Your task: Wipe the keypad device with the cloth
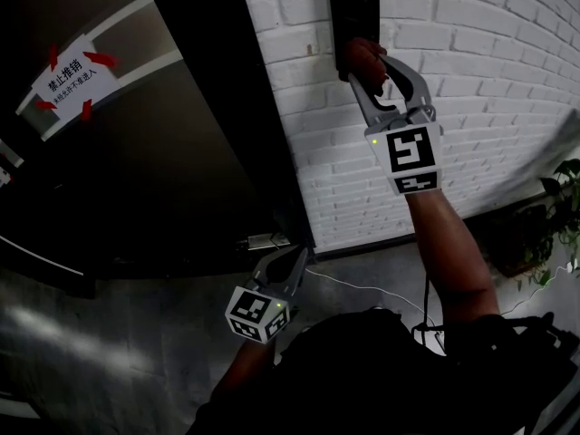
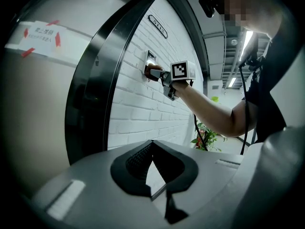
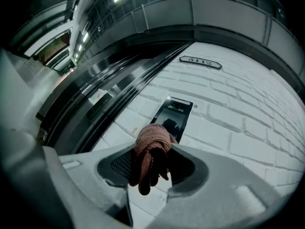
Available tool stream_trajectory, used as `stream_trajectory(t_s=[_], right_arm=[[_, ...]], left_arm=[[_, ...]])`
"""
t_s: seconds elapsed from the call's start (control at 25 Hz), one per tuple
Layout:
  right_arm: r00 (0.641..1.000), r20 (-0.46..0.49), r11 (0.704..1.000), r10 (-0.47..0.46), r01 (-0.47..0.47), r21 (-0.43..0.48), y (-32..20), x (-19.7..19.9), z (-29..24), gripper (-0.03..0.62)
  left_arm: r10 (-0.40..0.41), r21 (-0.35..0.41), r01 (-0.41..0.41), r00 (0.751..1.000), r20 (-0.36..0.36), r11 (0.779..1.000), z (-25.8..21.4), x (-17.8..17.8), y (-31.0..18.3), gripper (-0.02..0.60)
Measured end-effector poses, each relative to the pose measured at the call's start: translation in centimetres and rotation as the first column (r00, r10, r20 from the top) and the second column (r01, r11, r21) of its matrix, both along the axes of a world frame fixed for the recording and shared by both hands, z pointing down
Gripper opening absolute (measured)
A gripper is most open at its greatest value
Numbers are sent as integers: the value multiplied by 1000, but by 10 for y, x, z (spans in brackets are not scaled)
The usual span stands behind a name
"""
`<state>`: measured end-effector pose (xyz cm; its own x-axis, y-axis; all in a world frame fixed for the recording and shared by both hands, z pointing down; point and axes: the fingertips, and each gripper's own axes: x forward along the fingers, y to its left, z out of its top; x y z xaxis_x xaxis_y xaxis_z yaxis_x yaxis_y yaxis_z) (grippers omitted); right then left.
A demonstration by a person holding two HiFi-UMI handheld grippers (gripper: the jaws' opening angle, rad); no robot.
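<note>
The black keypad device (image 1: pixel 352 12) is mounted high on a white brick wall (image 1: pixel 489 80). My right gripper (image 1: pixel 366 62) is raised to it and shut on a bunched reddish cloth (image 1: pixel 361 58), which presses against the device's lower part. In the right gripper view the cloth (image 3: pixel 151 151) hangs between the jaws and covers the bottom of the keypad device (image 3: pixel 175 113). My left gripper (image 1: pixel 294 263) hangs low near the foot of the door, jaws together and holding nothing. The left gripper view looks up past the left gripper (image 2: pixel 152 144) at the cloth (image 2: pixel 152 72) on the device.
A dark door (image 1: pixel 172 161) stands left of the wall, with a white notice (image 1: pixel 71 75) taped on in red. A potted plant (image 1: pixel 548 216) sits at the right on the floor. A thin cable (image 1: pixel 362 293) runs along the wall's base. A number plate (image 3: pixel 200 62) hangs above the device.
</note>
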<state>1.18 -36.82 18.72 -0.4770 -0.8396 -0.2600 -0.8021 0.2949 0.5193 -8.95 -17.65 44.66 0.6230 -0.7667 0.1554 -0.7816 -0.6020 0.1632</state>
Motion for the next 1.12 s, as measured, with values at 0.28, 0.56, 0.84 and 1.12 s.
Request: stream_trajectory(t_s=[0.28,0.56,0.84,1.12], right_arm=[[1000,-22,998,0,-1,-56,0,-1,20,155],[999,-38,993,-11,7,-120,0,-3,41,155],[999,-44,988,-14,7,-153,-1,-4,52,155],[999,-41,979,-16,7,-202,-6,0,61,155]], left_arm=[[6,-2,-6,1000,1,1000,0,2,2,15],[8,-3,-8,1000,-3,1000,-1,3,3,15],[7,-4,-7,1000,-3,1000,0,3,5,15],[3,-8,-3,1000,-5,1000,2,2,7,15]])
